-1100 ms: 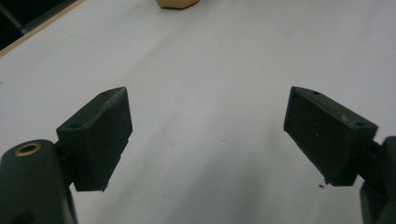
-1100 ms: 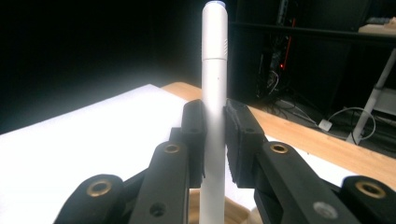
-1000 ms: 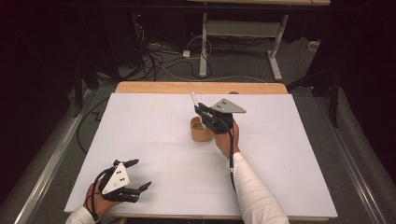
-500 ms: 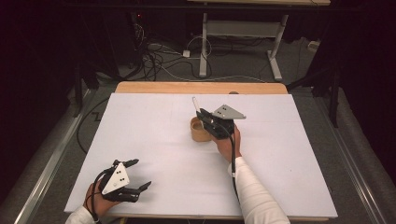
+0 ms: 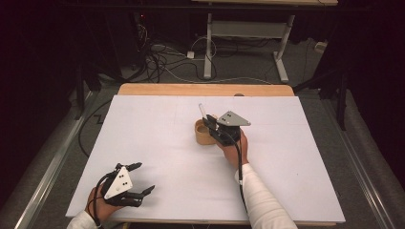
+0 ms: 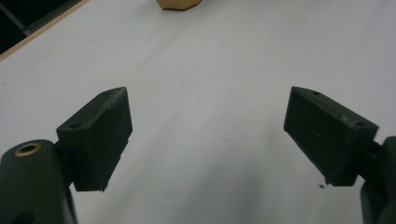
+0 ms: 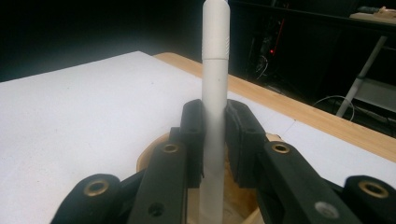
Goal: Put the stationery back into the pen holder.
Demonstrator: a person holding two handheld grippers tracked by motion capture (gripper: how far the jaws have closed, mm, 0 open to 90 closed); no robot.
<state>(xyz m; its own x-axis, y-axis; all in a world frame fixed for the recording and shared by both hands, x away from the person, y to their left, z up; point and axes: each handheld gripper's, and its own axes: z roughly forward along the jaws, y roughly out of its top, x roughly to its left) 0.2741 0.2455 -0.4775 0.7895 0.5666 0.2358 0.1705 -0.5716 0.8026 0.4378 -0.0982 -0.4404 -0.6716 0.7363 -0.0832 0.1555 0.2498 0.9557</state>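
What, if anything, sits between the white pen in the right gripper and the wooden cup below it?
Nothing visible. The right gripper is shut on the white pen, which stands upright with its lower end over the wooden cup opening.

Nothing readable anywhere here, folks.
Looked over everything and there's no text, label, brand, number or sign to make out: the white pen (image 7: 215, 93) is blank along its barrel, the wooden cup (image 5: 204, 133) has no print, the grey plate (image 5: 233, 119) at about 1 o'clock from that cup is plain, and the white worktop (image 5: 157, 143) carries no markings.
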